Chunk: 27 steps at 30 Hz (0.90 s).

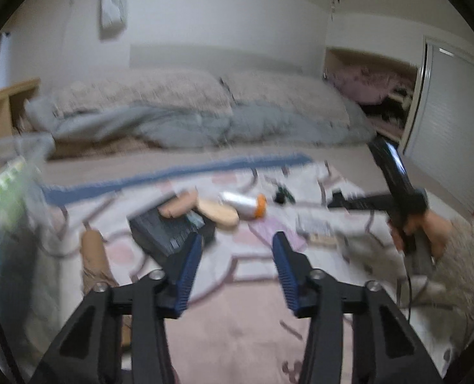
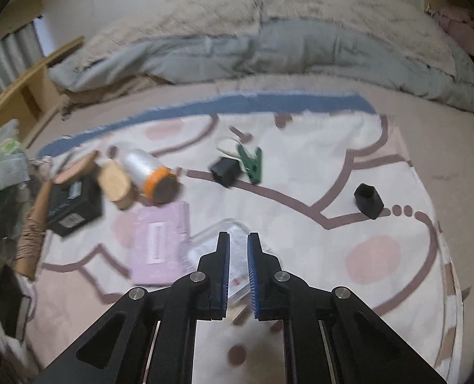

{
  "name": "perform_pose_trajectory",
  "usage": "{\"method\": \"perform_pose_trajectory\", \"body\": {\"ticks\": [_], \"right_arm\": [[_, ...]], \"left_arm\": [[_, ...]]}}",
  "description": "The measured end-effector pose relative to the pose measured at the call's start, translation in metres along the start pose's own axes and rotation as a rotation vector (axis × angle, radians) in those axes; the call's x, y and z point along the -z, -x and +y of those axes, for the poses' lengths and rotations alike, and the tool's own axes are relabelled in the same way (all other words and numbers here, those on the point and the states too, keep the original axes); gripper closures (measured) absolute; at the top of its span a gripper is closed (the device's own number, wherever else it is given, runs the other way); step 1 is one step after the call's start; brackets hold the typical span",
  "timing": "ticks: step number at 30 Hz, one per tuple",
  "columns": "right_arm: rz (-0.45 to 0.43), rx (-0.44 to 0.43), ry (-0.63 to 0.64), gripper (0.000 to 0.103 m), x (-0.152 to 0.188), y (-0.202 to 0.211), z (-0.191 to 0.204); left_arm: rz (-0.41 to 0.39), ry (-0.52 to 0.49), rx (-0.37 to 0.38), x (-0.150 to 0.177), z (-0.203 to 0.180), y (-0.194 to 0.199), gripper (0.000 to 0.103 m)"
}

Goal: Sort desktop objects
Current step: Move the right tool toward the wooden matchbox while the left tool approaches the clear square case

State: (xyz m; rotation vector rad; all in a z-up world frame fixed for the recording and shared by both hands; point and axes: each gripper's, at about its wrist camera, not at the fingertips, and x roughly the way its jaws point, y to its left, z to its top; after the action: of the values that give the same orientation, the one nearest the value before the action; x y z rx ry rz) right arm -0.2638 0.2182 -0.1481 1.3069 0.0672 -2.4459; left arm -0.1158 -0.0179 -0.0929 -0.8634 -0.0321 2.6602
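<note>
Right wrist view, two black caps [image 2: 368, 204], one green clip [image 2: 252, 163], one pink box [image 2: 160, 243]

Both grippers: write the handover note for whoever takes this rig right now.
Left gripper: open, empty, above the blanket.
Right gripper: nearly closed, nothing clearly gripped, over a clear plastic packet beside the pink box.
On the blanket: black box, wooden piece, orange-capped bottle, green clip, two small black pieces.
Done: nothing visibly sorted.
Left: all items scattered; storage bin sits far left.
</note>
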Motion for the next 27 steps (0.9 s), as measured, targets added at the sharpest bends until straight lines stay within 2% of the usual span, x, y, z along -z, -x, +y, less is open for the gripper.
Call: {"method": "perform_pose_trajectory", "body": {"ticks": [3, 6, 9, 11, 19, 22, 25, 27], "right_arm": [[0.026, 0.013, -0.018, 0.092, -0.008, -0.021, -0.009], [0.043, 0.014, -0.034, 0.092, -0.013, -0.037, -0.014], [0.096, 0.009, -0.036, 0.092, -0.011, -0.055, -0.014], [0.089, 0.008, -0.035, 0.092, -0.004, -0.056, -0.014], [0.126, -0.128, -0.056, 0.092, 0.039, -0.031, -0.007], [0.151, -0.201, -0.063, 0.092, 0.057, -0.019, 0.002], [0.225, -0.274, -0.011, 0.092, 0.073, -0.015, 0.025], [0.219, -0.295, 0.026, 0.092, 0.079, -0.007, 0.036]], "left_arm": [[0.051, -0.014, 0.016, 0.014, -0.006, -0.009, 0.066], [0.090, -0.029, 0.027, 0.025, -0.010, -0.017, 0.067], [0.120, -0.025, 0.034, 0.033, -0.011, -0.023, 0.067], [0.147, -0.014, 0.042, 0.038, -0.010, -0.029, 0.067], [0.207, 0.046, 0.065, 0.051, -0.001, -0.045, 0.067], [0.217, 0.036, 0.064, 0.056, -0.003, -0.046, 0.067], [0.228, 0.037, 0.078, 0.060, -0.005, -0.048, 0.067], [0.234, 0.035, 0.090, 0.062, -0.006, -0.048, 0.067]]}}
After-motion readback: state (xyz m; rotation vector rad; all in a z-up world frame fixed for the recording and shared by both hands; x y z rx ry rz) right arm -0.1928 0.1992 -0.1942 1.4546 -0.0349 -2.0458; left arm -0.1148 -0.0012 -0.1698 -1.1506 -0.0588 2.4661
